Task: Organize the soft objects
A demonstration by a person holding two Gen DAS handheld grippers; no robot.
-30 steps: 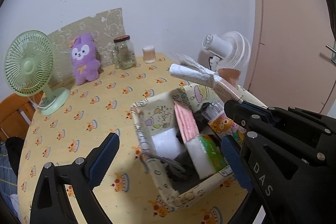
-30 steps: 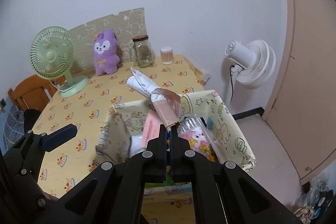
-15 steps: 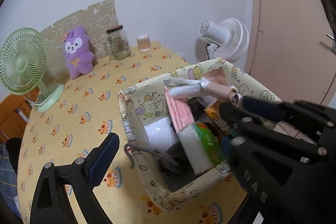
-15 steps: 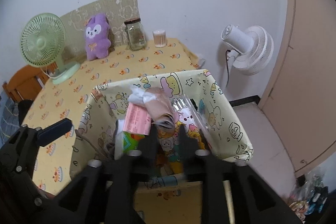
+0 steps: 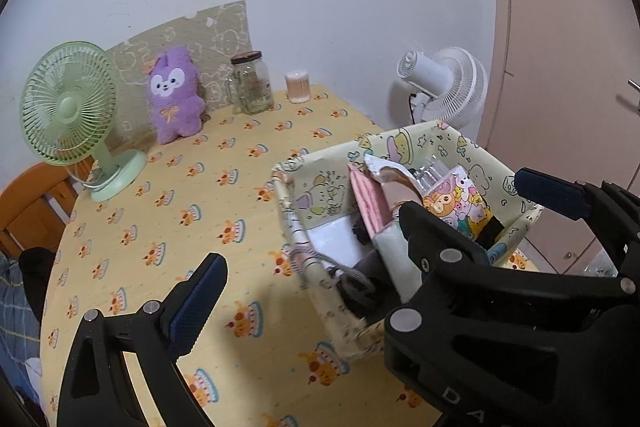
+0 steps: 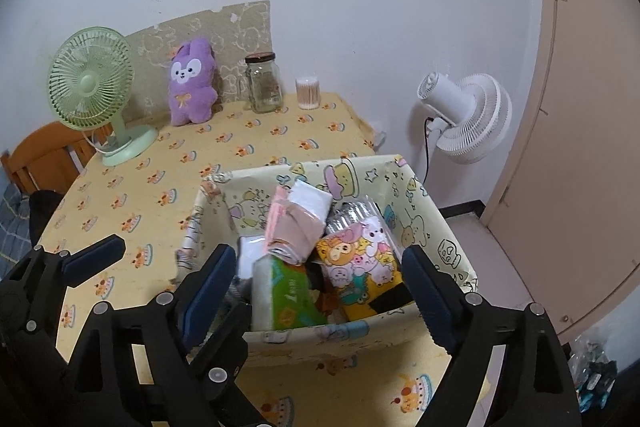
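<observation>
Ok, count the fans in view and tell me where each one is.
2. The green desk fan stands on the table's far left, beside the purple plush. The white fan stands off the table's right edge, by the wall. None seems hidden.

Home: plush toy (image 6: 191, 83), desk fan (image 6: 93, 87), tablecloth (image 6: 256, 135)

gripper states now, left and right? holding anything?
Left gripper: open, holding nothing.
Right gripper: open, jaws have just been opening; nothing held, it stands over the fabric bin.

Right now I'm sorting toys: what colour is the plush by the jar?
Purple plush, clearest in right wrist view.
</observation>
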